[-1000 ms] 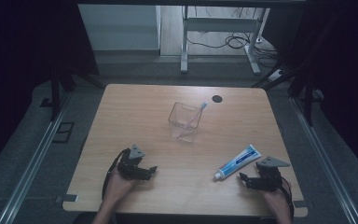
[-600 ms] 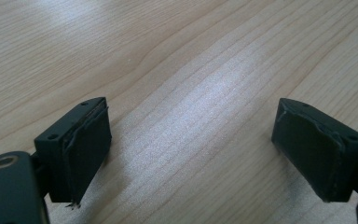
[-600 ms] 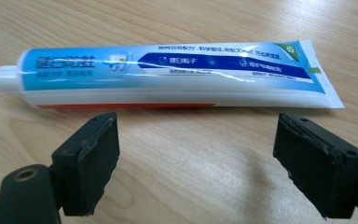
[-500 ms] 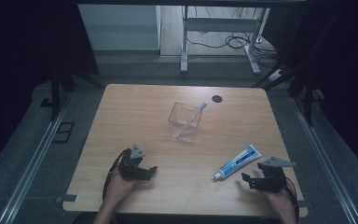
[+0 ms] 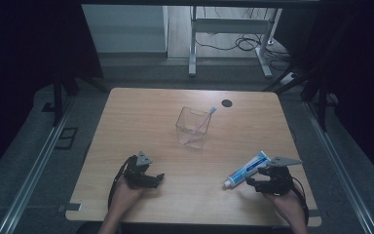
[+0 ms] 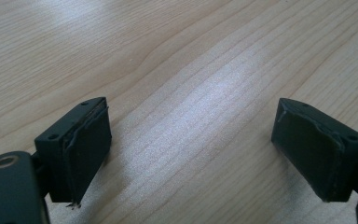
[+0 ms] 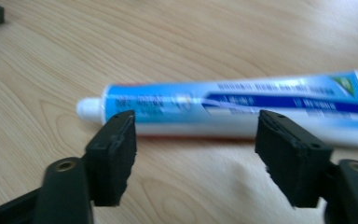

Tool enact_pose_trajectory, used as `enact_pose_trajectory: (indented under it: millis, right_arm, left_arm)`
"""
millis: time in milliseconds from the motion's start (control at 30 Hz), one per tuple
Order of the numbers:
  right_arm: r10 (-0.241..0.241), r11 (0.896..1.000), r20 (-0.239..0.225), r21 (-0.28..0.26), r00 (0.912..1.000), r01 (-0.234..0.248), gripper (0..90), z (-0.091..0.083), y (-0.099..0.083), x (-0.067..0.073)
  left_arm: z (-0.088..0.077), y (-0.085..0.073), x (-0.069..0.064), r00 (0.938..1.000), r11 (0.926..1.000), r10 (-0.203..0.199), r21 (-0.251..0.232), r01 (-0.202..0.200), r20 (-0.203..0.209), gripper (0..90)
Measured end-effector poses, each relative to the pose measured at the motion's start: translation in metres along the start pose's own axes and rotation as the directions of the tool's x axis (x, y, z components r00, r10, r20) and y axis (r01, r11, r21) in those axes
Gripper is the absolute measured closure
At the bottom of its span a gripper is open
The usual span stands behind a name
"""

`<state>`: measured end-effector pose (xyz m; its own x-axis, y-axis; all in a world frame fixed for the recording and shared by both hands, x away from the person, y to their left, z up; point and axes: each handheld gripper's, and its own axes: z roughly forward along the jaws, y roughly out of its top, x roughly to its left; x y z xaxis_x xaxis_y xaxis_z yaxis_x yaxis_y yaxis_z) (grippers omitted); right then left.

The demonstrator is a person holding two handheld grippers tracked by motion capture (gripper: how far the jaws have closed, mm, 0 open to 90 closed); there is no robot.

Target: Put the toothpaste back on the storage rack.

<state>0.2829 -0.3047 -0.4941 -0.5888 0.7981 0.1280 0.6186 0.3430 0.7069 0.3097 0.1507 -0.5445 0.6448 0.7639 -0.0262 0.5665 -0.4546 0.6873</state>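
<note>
On a pale wood-grain table (image 5: 141, 114), a person works two black hand-held grippers from the near edge. At the left, the left gripper (image 5: 159, 178) rests low on the near-left part of the top, its jaws standing wide apart with only bare wood between them; the left gripper view shows both rubber pads (image 6: 89, 144) clear of anything. Open wood runs from there to the table's left edge and far across to the middle.

Near the centre stands a clear square plastic cup (image 5: 193, 127) holding a slim toothbrush (image 5: 206, 119) that leans toward the far right. Behind it, near the far edge, sits a small round black cable port (image 5: 227, 103).

At the right, a blue-and-white toothpaste tube (image 5: 247, 169) with a white cap lies flat, cap toward the near left and flat tail toward the far right. Its printed label is too blurred to read in the right gripper view (image 7: 242, 105). The right gripper (image 5: 249, 182) hovers just near of the tube, its jaws part-way open and just now closing, with nothing between them; the tube lies just beyond the pads, untouched. That gripper sits near the near-right corner, with little table left to its right.
</note>
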Motion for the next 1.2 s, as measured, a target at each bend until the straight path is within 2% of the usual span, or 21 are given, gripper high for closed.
enact_pose_trajectory:
  millis: [100,133,300,367,433,467,600,800,967,1200]
  right_arm:
    - [-0.018,1.0,-0.012,0.0,0.9998,0.018,39.2,0.003,0.006,0.004]
    - [-0.043,0.999,-0.026,0.001,0.9987,0.043,44.6,0.007,0.011,0.007]
    - [-0.059,0.998,-0.048,0.007,0.9971,0.06,52.9,0.017,0.019,0.012]
    - [-0.06,0.998,-0.074,0.018,0.9954,0.061,61.1,0.026,0.023,0.015]
    - [-0.063,0.998,-0.083,0.024,0.9945,0.065,63.0,0.03,0.024,0.016]
    - [-0.073,0.997,-0.09,0.034,0.9933,0.076,67.6,0.036,0.026,0.02]
    - [-0.091,0.995,-0.094,0.041,0.9915,0.095,72.7,0.045,0.03,0.023]
    - [-0.123,0.988,-0.092,0.087,0.9881,0.131,78.9,0.062,0.035,0.034]
    - [-0.11,0.989,-0.096,0.09,0.9893,0.119,80.3,0.064,0.035,0.035]
    - [-0.084,0.989,-0.102,0.115,0.9912,0.096,81.7,0.058,0.028,0.032]
  left_arm:
    - [0.0,0.0,0.0,1.0,1.0,0.0,0.0,0.0,0.0,12.0]
    - [0.0,0.0,0.0,1.0,1.0,0.0,0.0,0.0,0.0,12.0]
    - [0.0,0.0,0.0,1.0,1.0,0.0,0.0,0.0,0.0,12.0]
    - [0.0,0.0,0.0,1.0,1.0,0.0,0.0,0.0,0.0,12.0]
    - [0.0,0.0,0.0,1.0,1.0,0.0,0.0,0.0,0.0,12.0]
    - [0.0,0.0,0.0,1.0,1.0,0.0,0.0,0.0,0.0,12.0]
    - [0.0,0.0,0.0,1.0,1.0,0.0,0.0,0.0,0.0,12.0]
    - [0.0,0.0,0.0,1.0,1.0,-0.002,0.0,0.002,-0.003,12.0]
    - [0.0,0.0,0.0,1.0,1.0,-0.003,0.001,0.003,-0.005,12.0]
    - [0.0,0.0,0.0,1.0,1.0,-0.003,0.001,0.003,-0.005,12.0]
